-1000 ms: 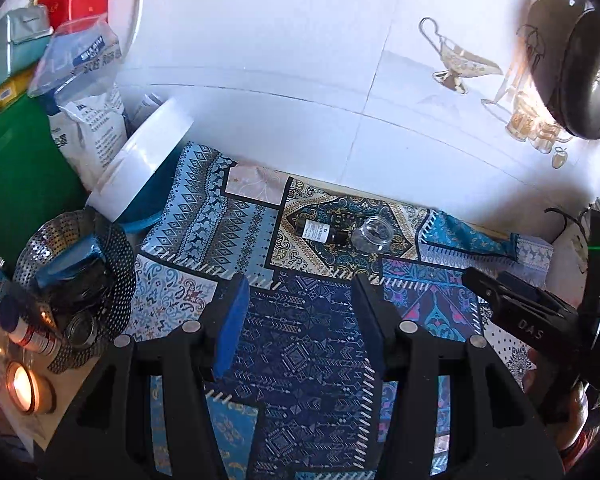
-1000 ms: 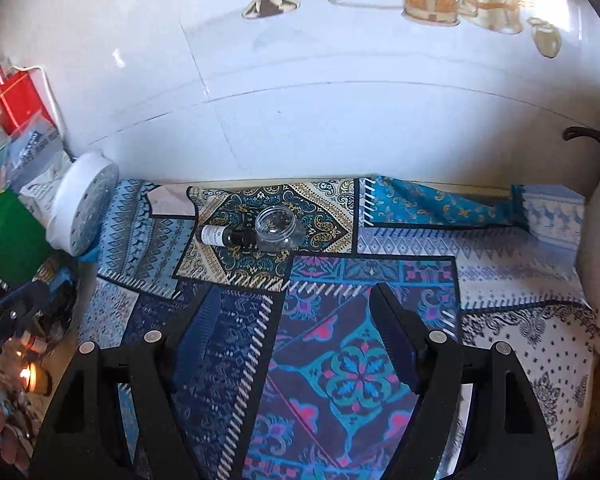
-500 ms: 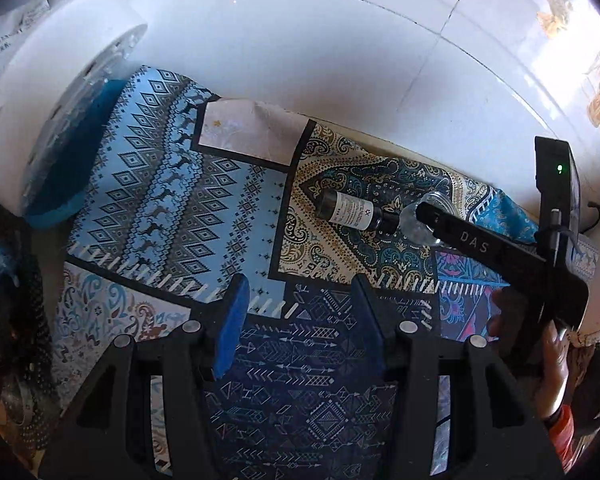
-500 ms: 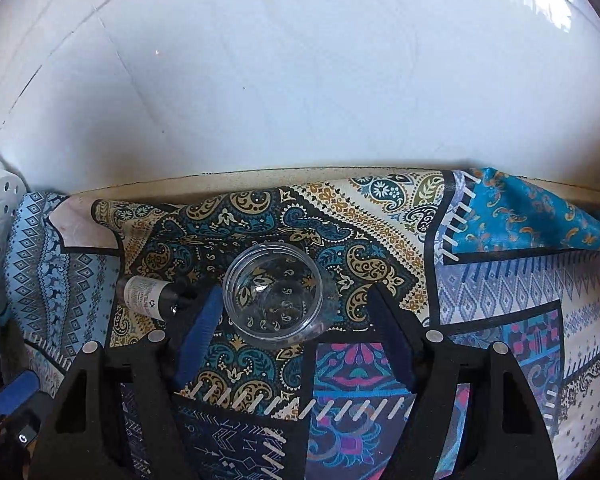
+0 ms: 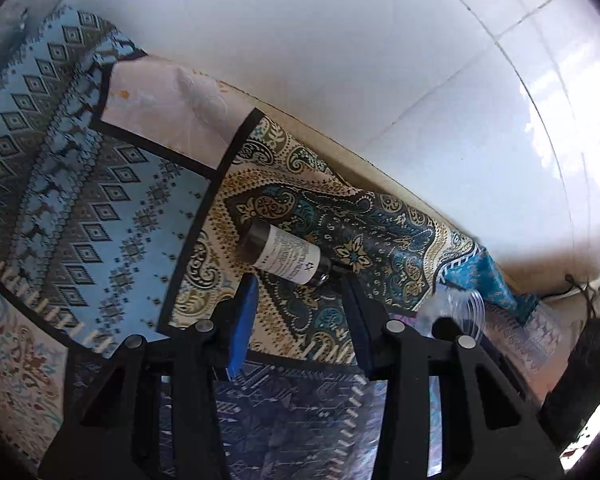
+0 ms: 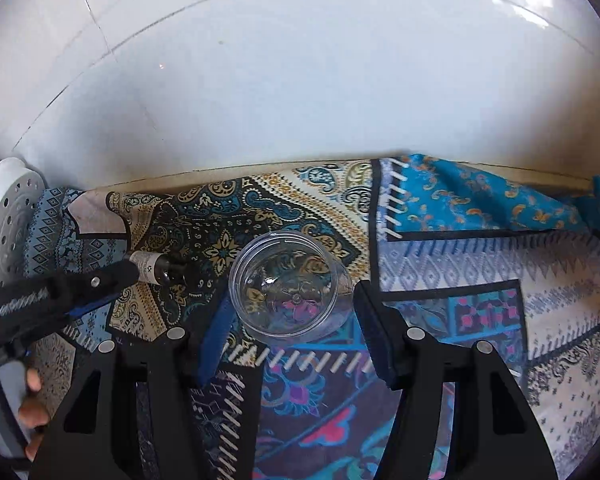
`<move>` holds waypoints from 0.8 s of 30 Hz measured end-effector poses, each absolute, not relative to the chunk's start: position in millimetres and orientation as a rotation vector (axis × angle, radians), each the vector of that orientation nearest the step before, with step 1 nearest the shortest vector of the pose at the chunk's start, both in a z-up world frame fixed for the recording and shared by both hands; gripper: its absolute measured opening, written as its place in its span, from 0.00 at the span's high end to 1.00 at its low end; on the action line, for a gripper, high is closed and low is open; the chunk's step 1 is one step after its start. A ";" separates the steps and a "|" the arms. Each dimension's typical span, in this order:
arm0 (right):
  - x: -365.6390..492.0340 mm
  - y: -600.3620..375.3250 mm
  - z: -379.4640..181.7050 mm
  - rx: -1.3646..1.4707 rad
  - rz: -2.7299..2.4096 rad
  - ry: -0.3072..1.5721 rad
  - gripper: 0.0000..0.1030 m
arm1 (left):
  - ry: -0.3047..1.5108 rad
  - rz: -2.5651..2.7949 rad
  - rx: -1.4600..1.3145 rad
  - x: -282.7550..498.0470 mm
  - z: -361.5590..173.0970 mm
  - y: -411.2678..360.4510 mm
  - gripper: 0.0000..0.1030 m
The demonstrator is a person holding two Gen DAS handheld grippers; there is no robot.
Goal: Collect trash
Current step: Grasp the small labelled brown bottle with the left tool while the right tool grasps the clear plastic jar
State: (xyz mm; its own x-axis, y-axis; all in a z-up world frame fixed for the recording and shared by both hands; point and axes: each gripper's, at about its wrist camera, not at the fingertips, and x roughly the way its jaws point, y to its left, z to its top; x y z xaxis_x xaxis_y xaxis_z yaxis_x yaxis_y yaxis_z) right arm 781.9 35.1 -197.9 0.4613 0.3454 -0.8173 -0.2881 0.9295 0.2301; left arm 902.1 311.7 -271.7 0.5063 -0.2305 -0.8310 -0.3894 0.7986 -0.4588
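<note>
As both tools come down on the patterned cloth (image 6: 480, 280), two pieces of trash lie side by side on it near the white wall (image 6: 300, 80).

Small bottle (image 5: 286, 256): on its side on the paisley patch, dark cap toward the cup; I judge lying flat makes it easiest to pinch across the labelled body.

Left gripper (image 5: 296, 312): I have it just short of the bottle, jaws closing, nothing between the blue pads yet as far as I can see.

Clear plastic cup (image 6: 288, 284): lying tipped, mouth toward my right camera, just beside the bottle.

Right gripper (image 6: 290, 328): straddling the cup, jaws closing; the pads look close to its sides, but I see no squeeze.

Why two tools: one per item, so I can likely lift both together.

Person's hand (image 6: 30, 408): wrapped on the left tool's handle.
</note>
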 end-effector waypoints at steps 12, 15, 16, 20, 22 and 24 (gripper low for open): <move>754.4 -22.3 -154.1 0.114 0.365 0.994 0.45 | 1.061 0.343 -0.638 953.2 -291.4 304.5 0.70; 749.7 -25.4 -147.2 0.098 0.348 0.981 0.45 | 1.067 0.359 -0.586 956.7 -291.4 295.7 0.74; 754.4 -13.5 -153.6 0.098 0.349 0.980 0.45 | 1.071 0.360 -0.567 957.3 -291.8 291.7 0.74; 748.9 -17.6 -154.2 0.101 0.352 0.975 0.45 | 1.079 0.342 -0.504 943.0 -288.4 274.8 0.74; 743.2 -17.9 -157.0 0.101 0.361 0.967 0.45 | 1.061 0.332 -0.463 930.0 -277.8 265.2 0.74; 736.4 -20.8 -155.0 0.102 0.377 0.961 0.45 | 1.036 0.324 -0.423 913.1 -263.3 252.9 0.74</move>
State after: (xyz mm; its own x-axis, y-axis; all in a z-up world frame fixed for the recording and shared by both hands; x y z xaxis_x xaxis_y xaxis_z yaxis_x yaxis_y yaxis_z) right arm 736.4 -20.8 -155.0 0.5132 0.3579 -0.7801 -0.2684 0.9302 0.2502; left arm 913.1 252.9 -263.3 0.4746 0.0603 -0.8781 -0.4512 0.8733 -0.1839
